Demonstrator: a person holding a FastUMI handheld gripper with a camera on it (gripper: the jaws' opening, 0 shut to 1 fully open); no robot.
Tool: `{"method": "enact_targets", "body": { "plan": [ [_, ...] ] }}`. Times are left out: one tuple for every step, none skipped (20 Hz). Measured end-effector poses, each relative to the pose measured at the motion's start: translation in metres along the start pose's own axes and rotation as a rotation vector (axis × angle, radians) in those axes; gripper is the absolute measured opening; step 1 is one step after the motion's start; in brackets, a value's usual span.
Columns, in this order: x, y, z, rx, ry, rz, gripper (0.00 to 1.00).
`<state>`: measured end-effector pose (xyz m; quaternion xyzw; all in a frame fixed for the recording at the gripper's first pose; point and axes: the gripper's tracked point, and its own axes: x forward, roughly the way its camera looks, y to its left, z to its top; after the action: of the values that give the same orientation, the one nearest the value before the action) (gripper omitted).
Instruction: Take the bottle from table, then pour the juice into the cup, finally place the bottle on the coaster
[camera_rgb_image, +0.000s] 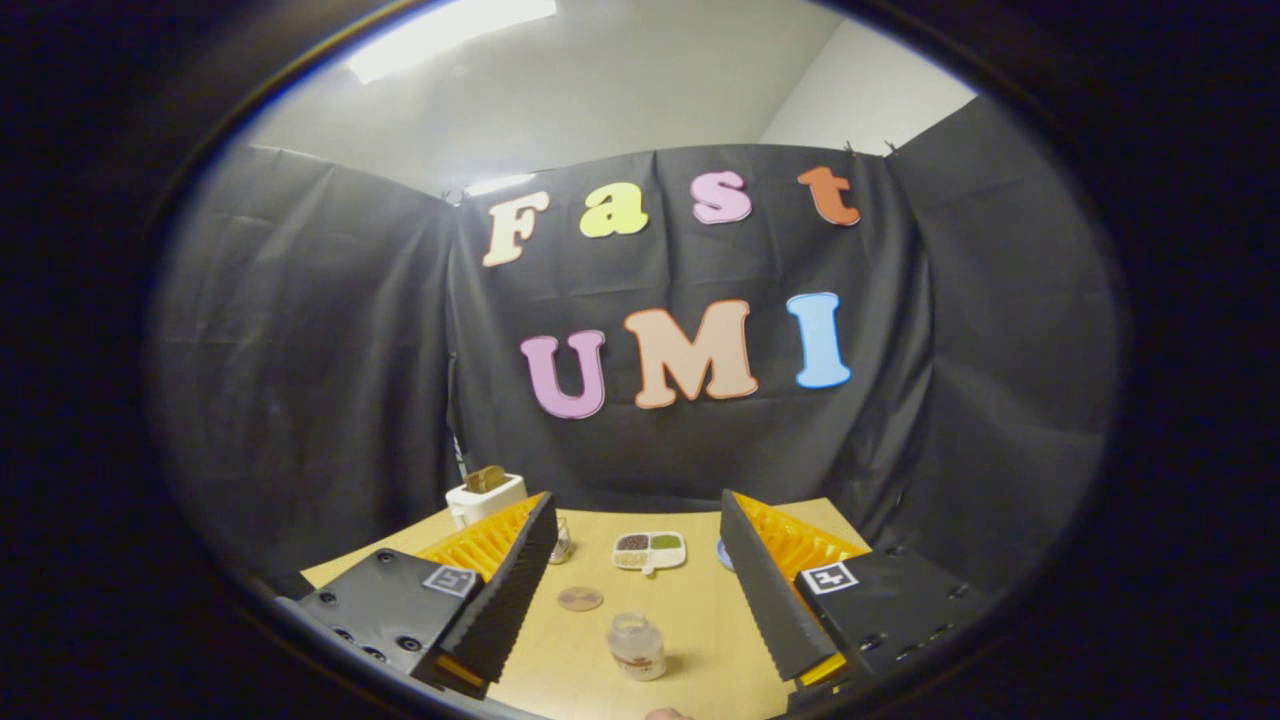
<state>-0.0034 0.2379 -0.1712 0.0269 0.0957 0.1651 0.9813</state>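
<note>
Wide-spread and holding nothing, the tool (640, 590) hovers over the table (700, 640) with the small bottle (637, 646) standing between its fingers, apparently lined up for a grasp, the round coaster (580, 598) lying just beyond.

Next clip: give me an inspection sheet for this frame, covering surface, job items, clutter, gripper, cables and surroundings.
Surface: wooden table, well lit.
Job's things: small bottle upright between the fingers; round coaster beyond it; glass cup partly hidden by the left finger.
Clutter: divided dish with fillings; white toaster at the far edge; blue round item beside the right finger.
Gripper: gripper open, fingers apart, holding nothing.
Cables: nothing seen.
Surroundings: black cloth wall, pale ceiling above.
</note>
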Motion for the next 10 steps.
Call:
{"method": "enact_targets", "body": {
  "plan": [
    [0.004,0.004,-0.015,-0.015,0.023,0.005,1.00],
    [0.008,0.007,-0.030,-0.032,0.047,0.001,1.00],
    [0.011,0.007,-0.043,-0.048,0.070,-0.004,1.00],
    [0.015,0.009,-0.056,-0.059,0.089,-0.004,1.00],
    [0.020,0.011,-0.068,-0.064,0.104,-0.004,1.00],
    [0.024,0.012,-0.081,-0.067,0.122,-0.006,1.00],
    [0.027,0.011,-0.095,-0.068,0.146,-0.010,1.00],
    [0.030,0.010,-0.111,-0.063,0.177,-0.015,1.00],
    [0.033,0.010,-0.124,-0.055,0.203,-0.017,1.00],
    [0.036,0.010,-0.133,-0.049,0.219,-0.019,1.00]
  ]
}}
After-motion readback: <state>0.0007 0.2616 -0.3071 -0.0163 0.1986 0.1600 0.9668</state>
